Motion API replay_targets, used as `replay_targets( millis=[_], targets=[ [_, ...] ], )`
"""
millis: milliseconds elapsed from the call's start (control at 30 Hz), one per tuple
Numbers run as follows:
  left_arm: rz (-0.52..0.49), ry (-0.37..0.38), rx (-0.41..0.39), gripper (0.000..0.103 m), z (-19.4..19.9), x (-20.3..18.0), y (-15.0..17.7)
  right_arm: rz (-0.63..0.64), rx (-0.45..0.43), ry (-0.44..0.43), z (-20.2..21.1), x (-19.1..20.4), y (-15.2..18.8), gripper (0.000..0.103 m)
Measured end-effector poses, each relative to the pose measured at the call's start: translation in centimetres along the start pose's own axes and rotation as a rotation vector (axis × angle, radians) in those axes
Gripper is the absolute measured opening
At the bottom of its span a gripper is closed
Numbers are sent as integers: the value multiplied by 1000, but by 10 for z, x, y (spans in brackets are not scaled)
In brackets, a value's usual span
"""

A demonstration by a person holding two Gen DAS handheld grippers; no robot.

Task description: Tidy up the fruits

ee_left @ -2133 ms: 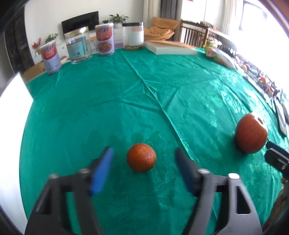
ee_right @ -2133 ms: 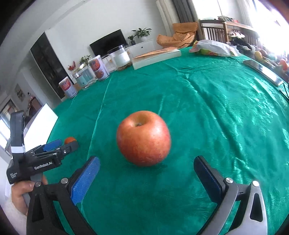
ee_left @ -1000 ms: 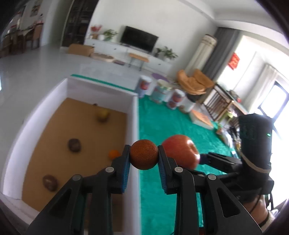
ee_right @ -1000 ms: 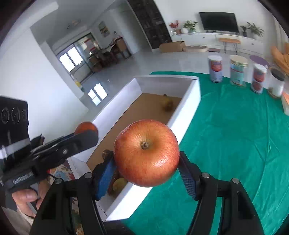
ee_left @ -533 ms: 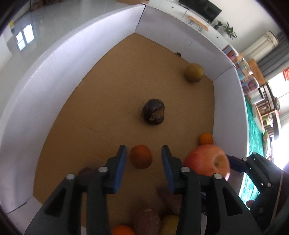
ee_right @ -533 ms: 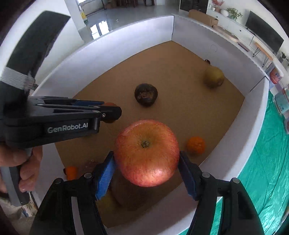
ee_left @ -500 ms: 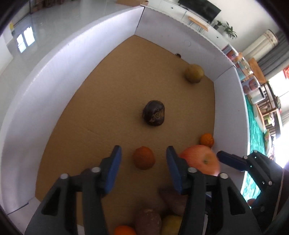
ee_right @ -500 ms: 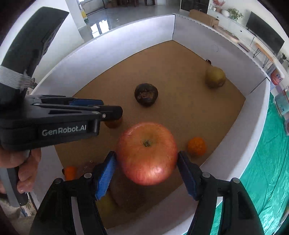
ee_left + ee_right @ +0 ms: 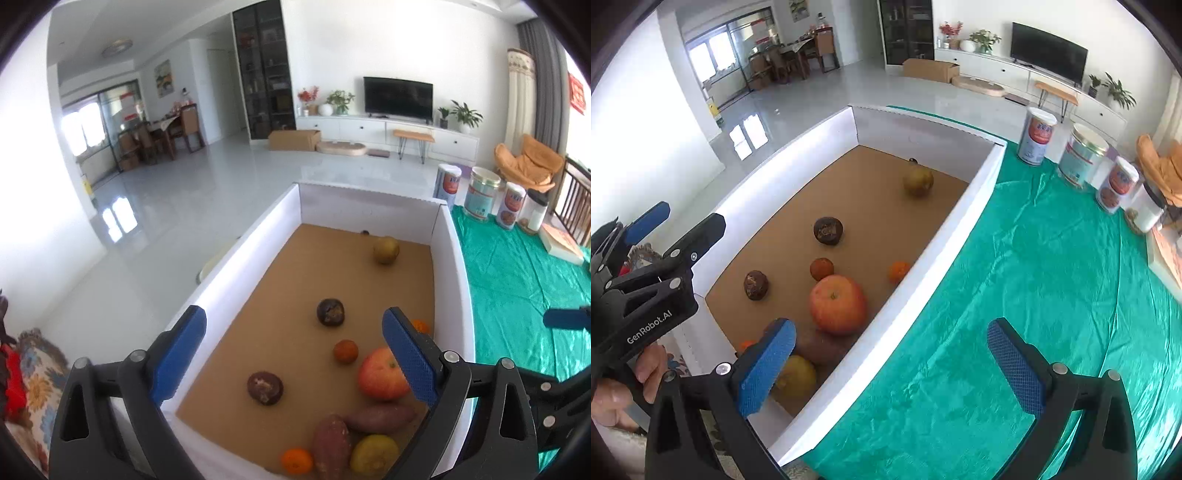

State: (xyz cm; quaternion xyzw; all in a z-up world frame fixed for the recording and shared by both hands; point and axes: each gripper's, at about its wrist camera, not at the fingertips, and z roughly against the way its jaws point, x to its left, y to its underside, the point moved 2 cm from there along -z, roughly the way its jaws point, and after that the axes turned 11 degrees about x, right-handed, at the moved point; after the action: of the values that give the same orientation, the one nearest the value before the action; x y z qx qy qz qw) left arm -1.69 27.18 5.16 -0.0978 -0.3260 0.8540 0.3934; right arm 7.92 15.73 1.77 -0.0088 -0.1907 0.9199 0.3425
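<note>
A white box (image 9: 448,266) with a brown floor holds several fruits. The red apple (image 9: 380,374) lies near its right wall, with the dark orange (image 9: 345,351) just beyond it; both also show in the right wrist view, apple (image 9: 837,304) and orange (image 9: 822,268). My left gripper (image 9: 295,360) is open and empty, raised above the near end of the box. My right gripper (image 9: 892,367) is open and empty above the box's right wall (image 9: 934,266) and the green cloth. The left gripper also shows in the right wrist view (image 9: 657,236).
The box also holds two dark round fruits (image 9: 330,312), a yellow-green pear (image 9: 386,250), sweet potatoes (image 9: 332,445), small tangerines (image 9: 296,460) and a yellow fruit (image 9: 373,458). Several tins (image 9: 1038,134) and a flat box (image 9: 563,244) stand on the green tablecloth (image 9: 1052,277).
Both grippers opened wide and drew back up from the box. The apple and the dark orange now lie loose on the box floor.
</note>
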Motion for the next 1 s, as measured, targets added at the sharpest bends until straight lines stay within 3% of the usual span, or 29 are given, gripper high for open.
replay_targets(
  millis=[100, 167, 633, 800, 1000],
  targets=[
    [68, 46, 69, 97, -1, 9, 3, -49, -11, -15, -4, 4, 20, 103],
    [55, 58, 103, 97, 5, 17, 12, -77, -11, -26, -6, 12, 28, 103],
    [-21, -34, 114, 97, 19, 38, 34, -121, -24, -30, -3, 39, 37, 103],
    [-45, 6, 136, 97, 26, 41, 41, -141, 4, -45, 3, 54, 41, 103],
    [-6, 57, 197, 97, 26, 56, 40, -139, -7, -9, 16, 69, 39, 103]
  ],
)
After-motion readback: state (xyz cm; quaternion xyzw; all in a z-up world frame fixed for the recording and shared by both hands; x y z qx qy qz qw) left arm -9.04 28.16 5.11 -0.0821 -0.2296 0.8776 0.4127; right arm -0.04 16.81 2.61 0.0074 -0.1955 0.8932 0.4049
